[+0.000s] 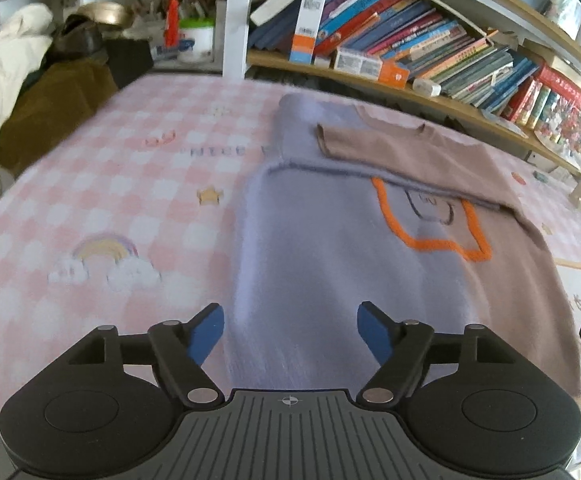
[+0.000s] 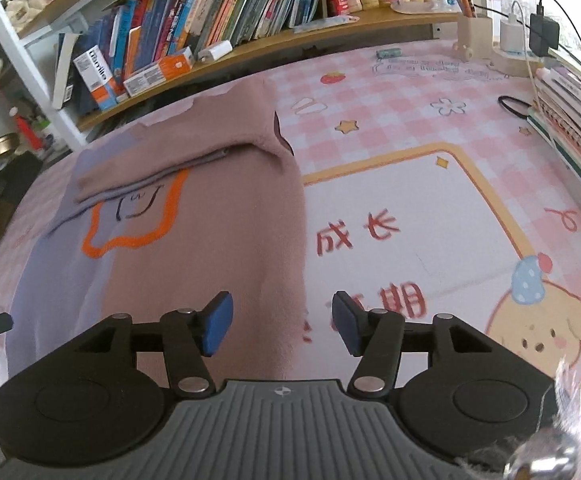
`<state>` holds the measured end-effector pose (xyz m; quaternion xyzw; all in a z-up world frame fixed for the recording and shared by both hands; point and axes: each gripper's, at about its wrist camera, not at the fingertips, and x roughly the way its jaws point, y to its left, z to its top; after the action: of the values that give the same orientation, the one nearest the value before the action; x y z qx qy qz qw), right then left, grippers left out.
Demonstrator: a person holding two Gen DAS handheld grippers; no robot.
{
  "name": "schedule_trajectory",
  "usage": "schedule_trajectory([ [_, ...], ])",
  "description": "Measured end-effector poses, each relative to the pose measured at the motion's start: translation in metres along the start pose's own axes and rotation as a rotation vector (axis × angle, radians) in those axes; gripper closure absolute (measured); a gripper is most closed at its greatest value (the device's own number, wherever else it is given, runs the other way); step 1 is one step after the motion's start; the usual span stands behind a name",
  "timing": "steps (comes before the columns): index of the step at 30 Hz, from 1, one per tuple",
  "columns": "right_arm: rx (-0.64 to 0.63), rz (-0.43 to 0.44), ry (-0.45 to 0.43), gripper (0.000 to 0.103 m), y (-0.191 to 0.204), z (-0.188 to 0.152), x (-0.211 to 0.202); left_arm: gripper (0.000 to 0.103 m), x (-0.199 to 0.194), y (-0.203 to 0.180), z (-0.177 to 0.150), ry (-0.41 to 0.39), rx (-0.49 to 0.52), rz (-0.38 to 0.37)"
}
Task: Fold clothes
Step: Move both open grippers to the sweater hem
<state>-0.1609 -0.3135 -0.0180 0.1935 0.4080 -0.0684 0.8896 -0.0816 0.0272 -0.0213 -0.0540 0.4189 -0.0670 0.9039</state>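
So the two-tone fuzzy sweater, lavender on one half and dusty pink-brown on the other (image 1: 330, 248), is lying flat on the counter with the pink-and-white checked cartoon mat (image 1: 110, 184), right in front of both tools. The left tool (image 1: 290, 330) hovers over the sweater's near hem on the lavender side, blue pads spread wide with nothing between them, just fabric below. The right tool (image 2: 282, 324) is spread too and empty, sitting over the sweater's pink-brown right edge, so one pad is above the knit and the other above the mat's white panel with red characters (image 2: 402, 232).

The sweater itself has both sleeves already folded in across the chest: the pink-brown sleeve (image 1: 390, 144) lies crosswise on top, with a lavender sleeve edge (image 1: 330, 170) peeking out just under it. Below that fold there's an orange outlined patch (image 1: 430, 236) with a little dark-line drawing inside, partly covered by the sleeves. The body lies pretty smooth, with the neckline at the far end toward the wooden bookshelf packed with colourful books (image 1: 410, 48). Things look a bit blurry in the left view, so finer knit detail is hard to make out.
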Motion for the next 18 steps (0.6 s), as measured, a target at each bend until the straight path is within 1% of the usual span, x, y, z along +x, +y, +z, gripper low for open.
schedule_trajectory([
  [3,0.019,0.015,0.010,0.050,-0.008,-0.010,-0.008,0.026,-0.005,-0.005,-0.015,0.030,0.005,0.004],
  [5,0.041,0.026,0.018,0.050,-0.013,-0.016,-0.011,0.019,-0.009,-0.004,-0.019,0.025,0.006,0.012],
  [7,0.052,0.036,0.030,0.050,-0.016,-0.021,-0.014,0.014,-0.013,-0.004,-0.024,0.021,0.007,0.021],
  [11,0.061,0.048,0.038,0.050,-0.018,-0.027,-0.017,0.014,-0.020,-0.003,-0.033,0.011,0.009,0.037],
  [13,0.067,0.055,0.039,0.050,-0.018,-0.027,-0.017,0.014,-0.020,0.000,-0.033,0.001,0.004,0.030],
  [18,0.089,0.058,0.044,0.051,-0.015,-0.025,-0.012,0.016,-0.012,0.007,-0.028,0.008,-0.005,0.039],
])
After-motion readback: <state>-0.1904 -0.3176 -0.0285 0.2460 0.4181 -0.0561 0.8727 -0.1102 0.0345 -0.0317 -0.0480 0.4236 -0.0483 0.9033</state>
